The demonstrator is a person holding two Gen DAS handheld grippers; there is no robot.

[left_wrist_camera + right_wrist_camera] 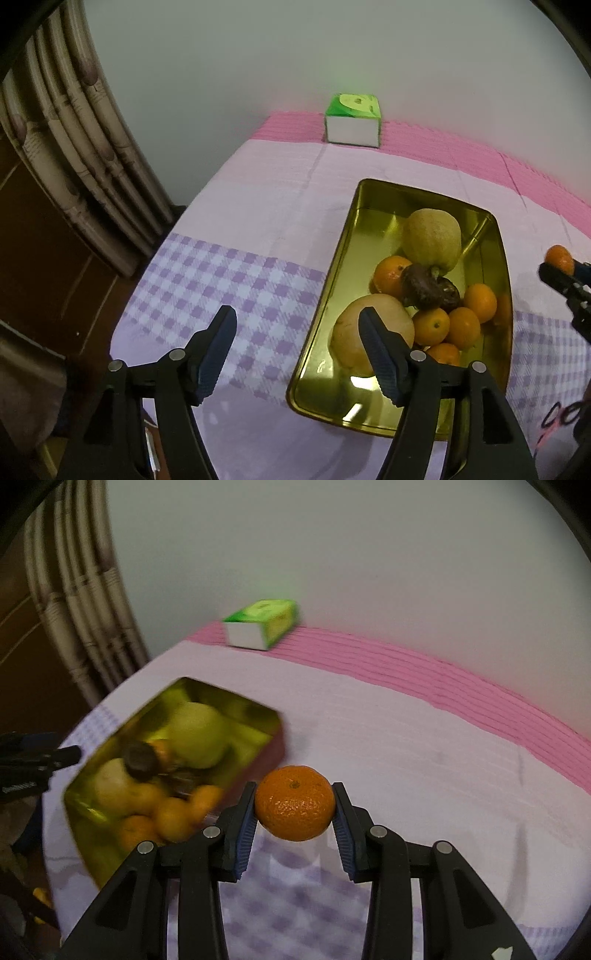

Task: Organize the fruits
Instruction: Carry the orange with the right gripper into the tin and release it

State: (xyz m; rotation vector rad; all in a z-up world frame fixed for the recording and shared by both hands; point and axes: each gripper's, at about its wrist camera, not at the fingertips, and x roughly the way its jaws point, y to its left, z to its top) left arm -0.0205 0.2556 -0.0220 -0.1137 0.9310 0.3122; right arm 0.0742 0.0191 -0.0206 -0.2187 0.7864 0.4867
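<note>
- the right gripper (295, 808) is clamped on a small mandarin (294, 803), its blue ribbed pads (245, 834) pressing on both sides of the fruit; the mandarin hangs above the cloth, clear of the surface.
- in the left wrist view that same right gripper (561, 271) shows at the right edge with the mandarin (559, 258) at its tip, beside the tray and outside its rim.
- the left gripper (299, 328) stands apart with nothing between its fingers; one finger (373, 343) is over the near left part of the tray, the other over the checked cloth.
- a gold metal tray (332, 280) lies on the tabletop (258, 192), which is covered with a pale lilac and pink cloth.
- in the tray lie a greenish-yellow pear (432, 236) at the far end, a pale round fruit (347, 332) at the near left, a dark brown fruit (428, 288) between them, and several mandarins packed around them on the right.
- in the right wrist view the tray (177, 768) is blurred and lies to the left of the held mandarin.
- a green and white box (352, 120) stands at the far edge of the tabletop by the wall, well apart from the tray.
- curtains (74, 147) hang at the left.
</note>
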